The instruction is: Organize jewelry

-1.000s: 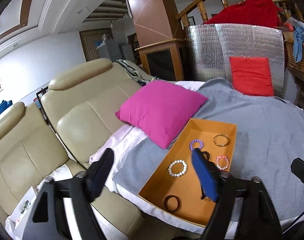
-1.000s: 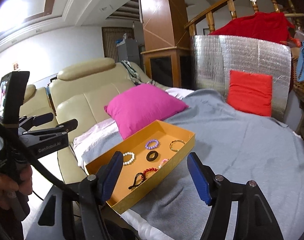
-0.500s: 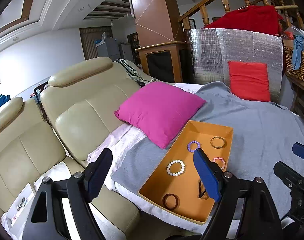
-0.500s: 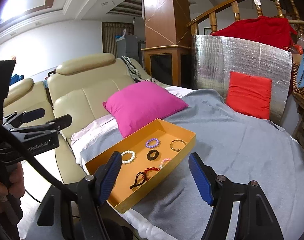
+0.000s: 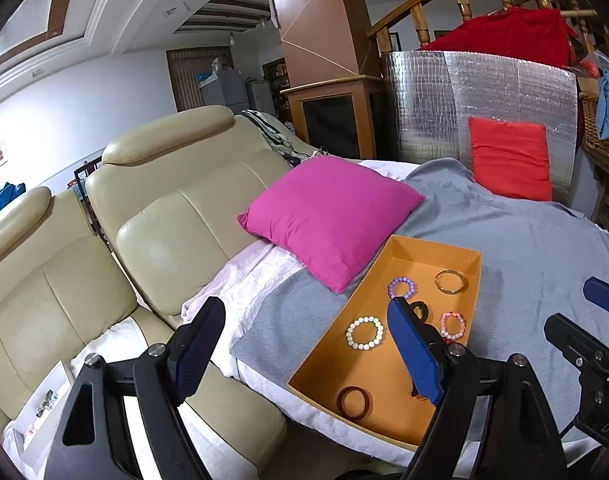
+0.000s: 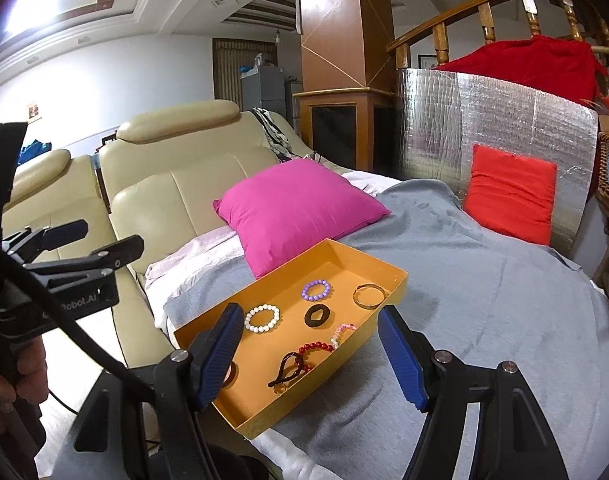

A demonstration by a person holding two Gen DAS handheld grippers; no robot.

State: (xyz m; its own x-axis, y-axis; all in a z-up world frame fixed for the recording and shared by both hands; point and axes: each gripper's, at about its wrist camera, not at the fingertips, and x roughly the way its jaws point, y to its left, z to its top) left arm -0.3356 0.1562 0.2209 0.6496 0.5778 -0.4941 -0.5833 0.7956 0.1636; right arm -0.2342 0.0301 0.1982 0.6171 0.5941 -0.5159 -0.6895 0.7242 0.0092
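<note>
An orange tray (image 5: 474, 258) (image 6: 400, 280) lies on a grey blanket and holds several bracelets: a white bead one (image 5: 364, 333) (image 6: 262, 319), a purple bead one (image 5: 402, 287) (image 6: 315, 290), a gold bangle (image 5: 449, 281) (image 6: 369, 295), a black ring (image 6: 317, 315), a pink bead one (image 5: 451, 325), a red bead one (image 6: 315, 349) and a dark brown bangle (image 5: 353, 402). My left gripper (image 5: 304, 354) is open and empty, held in front of the tray's left side. My right gripper (image 6: 310, 356) is open and empty, above the tray's near end.
A magenta cushion (image 5: 328, 218) (image 6: 298, 210) lies just behind the tray. A red cushion (image 5: 508, 158) (image 6: 510, 196) leans on a silver foil panel (image 6: 492, 120). A beige leather sofa (image 5: 152, 216) is at the left. The grey blanket (image 6: 484, 300) spreads to the right.
Both grippers have drawn back and risen slightly, so the tray sits lower and farther in view. Jaws stay open. The jewelry has not moved.
</note>
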